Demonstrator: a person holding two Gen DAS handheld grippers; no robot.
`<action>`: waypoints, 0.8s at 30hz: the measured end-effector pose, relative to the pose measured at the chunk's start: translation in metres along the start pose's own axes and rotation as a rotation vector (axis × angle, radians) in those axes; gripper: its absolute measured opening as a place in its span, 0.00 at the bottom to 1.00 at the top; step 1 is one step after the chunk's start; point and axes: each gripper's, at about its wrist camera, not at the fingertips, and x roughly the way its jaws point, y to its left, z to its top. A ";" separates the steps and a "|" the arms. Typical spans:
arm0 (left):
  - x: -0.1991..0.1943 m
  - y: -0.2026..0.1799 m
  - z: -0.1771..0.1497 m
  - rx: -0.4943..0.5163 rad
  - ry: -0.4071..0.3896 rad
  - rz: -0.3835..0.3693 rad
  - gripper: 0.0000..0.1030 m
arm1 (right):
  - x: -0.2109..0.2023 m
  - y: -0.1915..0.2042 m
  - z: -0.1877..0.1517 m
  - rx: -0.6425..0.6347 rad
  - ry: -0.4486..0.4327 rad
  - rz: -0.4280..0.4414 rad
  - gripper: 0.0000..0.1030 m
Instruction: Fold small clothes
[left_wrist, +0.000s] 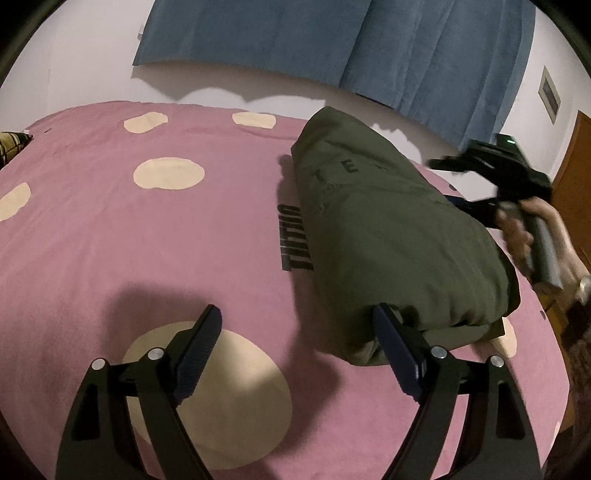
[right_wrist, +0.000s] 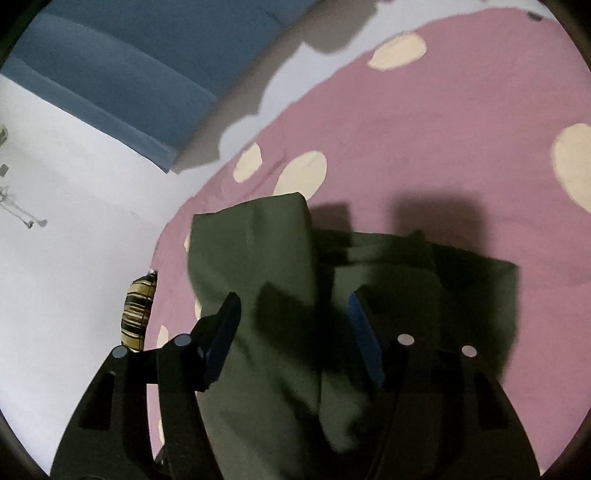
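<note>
Standing wide apart with nothing between them: the fingers of the left gripper (left_wrist: 297, 326), hovering over the pink bedspread (left_wrist: 147, 236), right fingertip just at the near corner of the olive-green garment (left_wrist: 388, 229), though contact cannot be told. Parted as well and pressing on nothing: the fingers of the right gripper (right_wrist: 295, 306), poised above the same garment (right_wrist: 258, 280), green cloth showing in the gap between the blue pads (right_wrist: 364, 332). Lying folded into a long narrow bundle on the right part of the bedspread, running away from the left wrist camera, faint letters showing on its top. Peeking out beside its left edge: black block lettering (left_wrist: 295, 238) printed on the pink cover. Scattered across the cover: cream spots (left_wrist: 168, 173). Blurring at the far right of the left view: a hand (left_wrist: 524, 229) gripping the right tool's handle. Hanging beyond the bed against a white wall: a blue curtain (left_wrist: 332, 40). Sitting at the bed's edge: a striped cushion (right_wrist: 138, 317).
</note>
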 end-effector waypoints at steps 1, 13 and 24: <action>0.000 0.000 0.000 0.000 0.001 -0.001 0.80 | 0.009 0.001 0.005 0.002 0.016 0.000 0.58; -0.004 -0.002 0.004 -0.028 0.026 -0.026 0.81 | -0.040 0.044 0.000 -0.135 -0.088 0.099 0.02; -0.008 -0.023 0.014 0.040 -0.020 -0.004 0.81 | -0.057 -0.043 -0.030 0.014 -0.095 -0.077 0.01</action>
